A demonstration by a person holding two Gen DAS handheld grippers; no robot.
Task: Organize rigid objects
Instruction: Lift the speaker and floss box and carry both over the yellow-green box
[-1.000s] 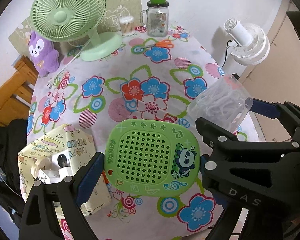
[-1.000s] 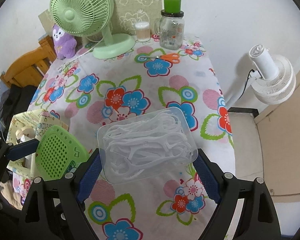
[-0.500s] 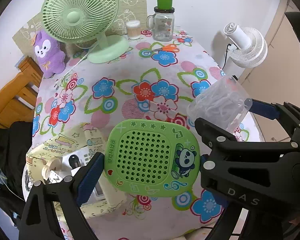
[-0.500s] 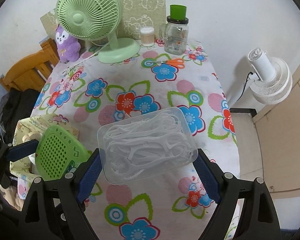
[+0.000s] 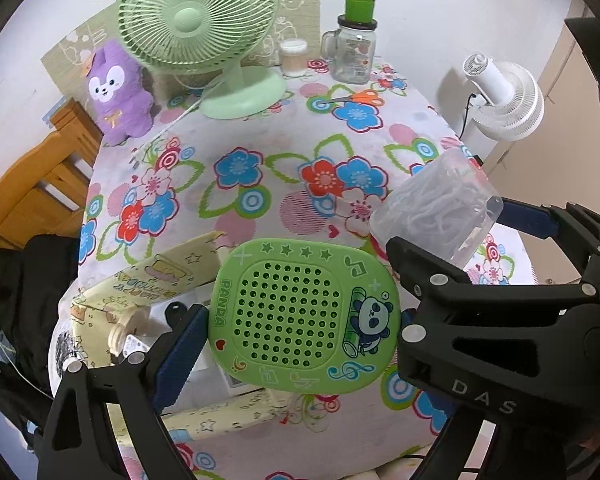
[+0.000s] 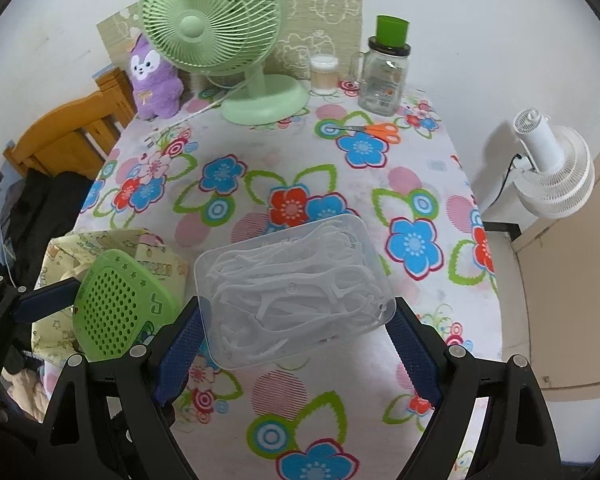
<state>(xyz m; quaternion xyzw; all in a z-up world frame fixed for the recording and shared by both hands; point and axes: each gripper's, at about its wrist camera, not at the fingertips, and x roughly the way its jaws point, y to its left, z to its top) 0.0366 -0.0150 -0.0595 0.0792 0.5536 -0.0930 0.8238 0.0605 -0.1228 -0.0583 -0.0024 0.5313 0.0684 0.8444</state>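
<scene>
Up front, the left gripper [image 5: 300,320] clamps a green panda speaker [image 5: 305,316] between its blue pads, holding it above the near edge of the floral tablecloth [image 5: 260,160], over an open yellow gift box [image 5: 152,284]. Beside it, the right gripper [image 6: 296,320] squeezes a clear box of white floss picks [image 6: 294,290] by its short sides, raised over the cloth. Farther back stand a green desk fan [image 6: 216,32], a purple plush [image 6: 154,76], a glass jar with a green lid [image 6: 386,68] and orange scissors [image 6: 376,130]. A white fan [image 6: 552,168] stands off the table.
</scene>
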